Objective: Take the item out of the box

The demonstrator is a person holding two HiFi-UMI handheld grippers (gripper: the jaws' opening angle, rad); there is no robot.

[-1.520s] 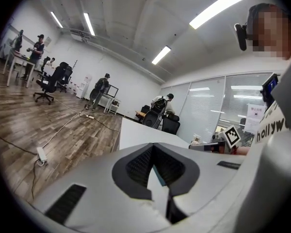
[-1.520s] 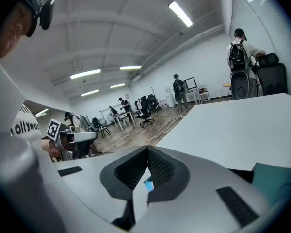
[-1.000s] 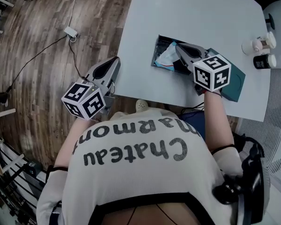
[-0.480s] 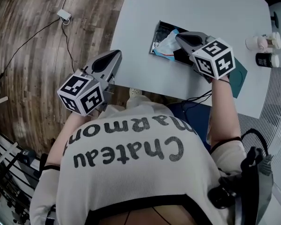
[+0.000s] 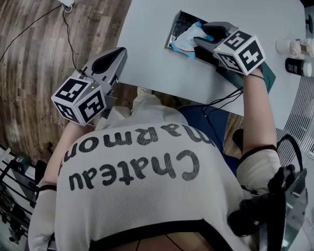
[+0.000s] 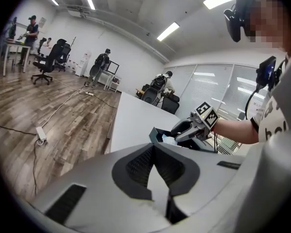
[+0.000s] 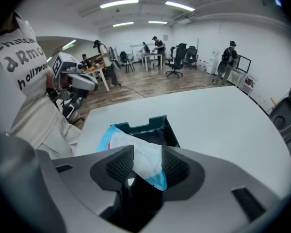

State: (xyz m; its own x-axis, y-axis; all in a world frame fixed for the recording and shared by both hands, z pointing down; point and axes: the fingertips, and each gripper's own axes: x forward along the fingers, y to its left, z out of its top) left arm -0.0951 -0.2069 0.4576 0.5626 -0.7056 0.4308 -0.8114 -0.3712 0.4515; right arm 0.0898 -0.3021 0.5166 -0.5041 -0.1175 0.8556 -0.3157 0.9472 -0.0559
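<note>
A dark teal box (image 5: 176, 27) lies open on the white table (image 5: 157, 61). A white and blue packet (image 5: 190, 36) sticks out of it over the near rim. My right gripper (image 5: 208, 31) is at the box with the packet (image 7: 144, 155) lying between its jaws. Those jaws are opening and stand apart, no longer pinching it. In the right gripper view the box (image 7: 154, 125) sits just beyond the gripper (image 7: 146, 168). My left gripper (image 5: 116, 54) hangs off the table's near left edge over the floor, shut and empty; in its own view the gripper (image 6: 154, 148) faces the box (image 6: 157, 134).
A white bottle (image 5: 294, 47) and a dark jar (image 5: 296, 66) stand at the table's right edge. The box's teal lid (image 5: 270, 81) lies under my right hand. A cable and adapter (image 5: 66, 0) cross the wooden floor. People and office chairs are far off.
The right gripper has drawn the packet a little further out of the box, and its jaws have parted. The left gripper has drifted slightly left and down.
</note>
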